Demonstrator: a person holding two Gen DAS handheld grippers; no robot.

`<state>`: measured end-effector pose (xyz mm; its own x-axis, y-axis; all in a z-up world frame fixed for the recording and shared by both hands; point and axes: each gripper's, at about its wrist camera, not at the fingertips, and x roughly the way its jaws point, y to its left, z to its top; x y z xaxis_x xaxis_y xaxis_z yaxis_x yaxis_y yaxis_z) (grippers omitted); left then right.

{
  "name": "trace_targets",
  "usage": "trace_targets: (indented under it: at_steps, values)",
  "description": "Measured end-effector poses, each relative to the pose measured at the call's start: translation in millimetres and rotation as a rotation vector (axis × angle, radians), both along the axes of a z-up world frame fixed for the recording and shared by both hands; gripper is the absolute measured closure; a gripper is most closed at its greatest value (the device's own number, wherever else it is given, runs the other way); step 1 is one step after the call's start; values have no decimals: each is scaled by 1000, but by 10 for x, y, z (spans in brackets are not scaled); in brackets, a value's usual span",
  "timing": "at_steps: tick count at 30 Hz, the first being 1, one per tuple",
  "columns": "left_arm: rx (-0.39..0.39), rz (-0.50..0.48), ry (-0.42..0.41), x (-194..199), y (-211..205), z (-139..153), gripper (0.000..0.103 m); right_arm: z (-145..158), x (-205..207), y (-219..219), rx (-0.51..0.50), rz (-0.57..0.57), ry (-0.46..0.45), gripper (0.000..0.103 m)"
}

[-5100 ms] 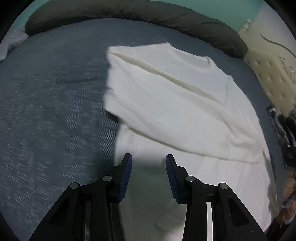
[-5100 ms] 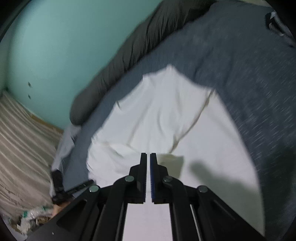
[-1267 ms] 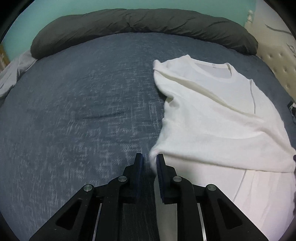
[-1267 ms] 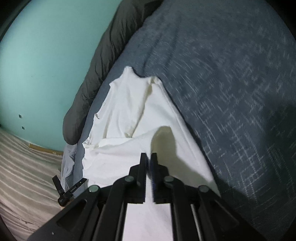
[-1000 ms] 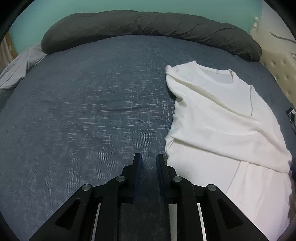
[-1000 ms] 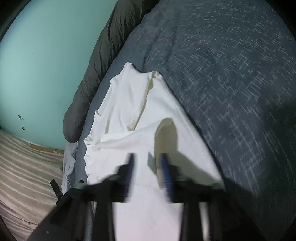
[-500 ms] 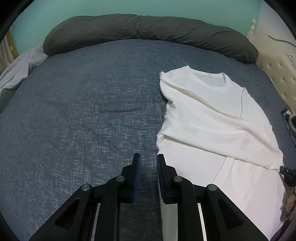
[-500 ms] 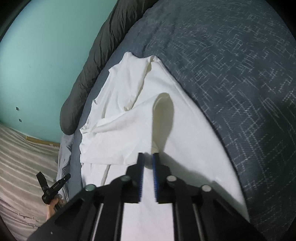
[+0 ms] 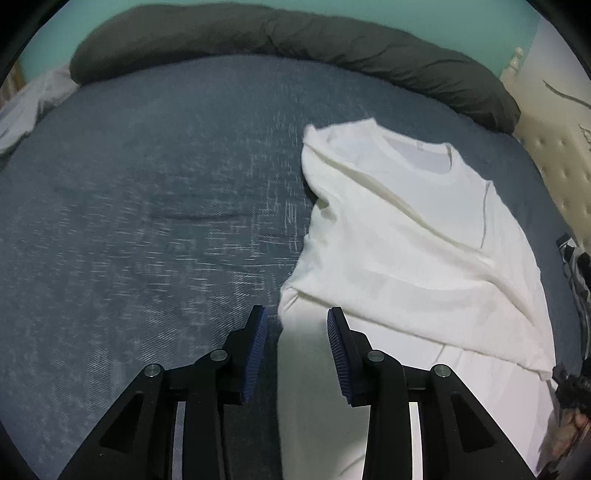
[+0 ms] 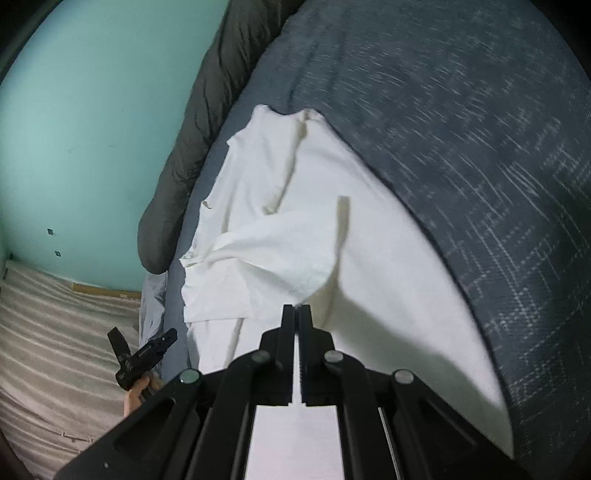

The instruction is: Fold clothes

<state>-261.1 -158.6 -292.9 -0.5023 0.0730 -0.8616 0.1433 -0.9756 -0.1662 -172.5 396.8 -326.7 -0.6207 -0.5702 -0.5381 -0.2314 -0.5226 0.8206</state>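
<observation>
- Black fingers with blue ribbed pads are seen at the bottom of the left wrist view, where the left gripper (image 9: 295, 325) is caught with its jaws opening.
- A gap is shown between the two pads, and the near left edge of the white T-shirt (image 9: 406, 236) lies below that gap; neither pad is seen pressing on the cloth.
- The T-shirt is spread on the right half of the dark blue bedspread (image 9: 147, 221), with its neckline turned toward the far side and one sleeve folded diagonally across the chest.
- A long dark grey bolster (image 9: 295, 40) is laid along the far edge of the bed, under a teal wall (image 9: 443, 18).
- A cream tufted headboard (image 9: 557, 155) is seen at the right edge.
- In the right wrist view, the right gripper (image 10: 296, 310) is shown with its jaws brought together, almost no gap being left between them.
- A raised fold of the T-shirt (image 10: 280, 258) is met right at the fingertips, and the cloth appears to be pinched there.
- The rest of the garment is stretched away over the bedspread (image 10: 480, 129) toward the bolster (image 10: 199, 122) and the teal wall (image 10: 92, 110).
- At lower left the other gripper (image 10: 144, 343) is seen held in a hand (image 10: 138, 395) beside the bed, over a pale striped floor (image 10: 55, 332).
</observation>
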Motion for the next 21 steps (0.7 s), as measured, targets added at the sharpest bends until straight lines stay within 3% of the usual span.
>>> trace_targets:
  at_steps: [4, 12, 14, 21]
  values:
    - [25, 23, -8, -169, -48, -141, 63, 18, -8, 13, 16, 0, 9, 102]
    - [161, 58, 12, -255, -205, -267, 64, -38, -4, 4, 14, 9, -3, 102]
    - [189, 60, 17, -246, -236, -273, 81, -38, -1, 7, 16, 9, -3, 102]
    - [221, 23, 25, -140, -285, -179, 91, -37, 4, 18, 24, 6, -4, 102]
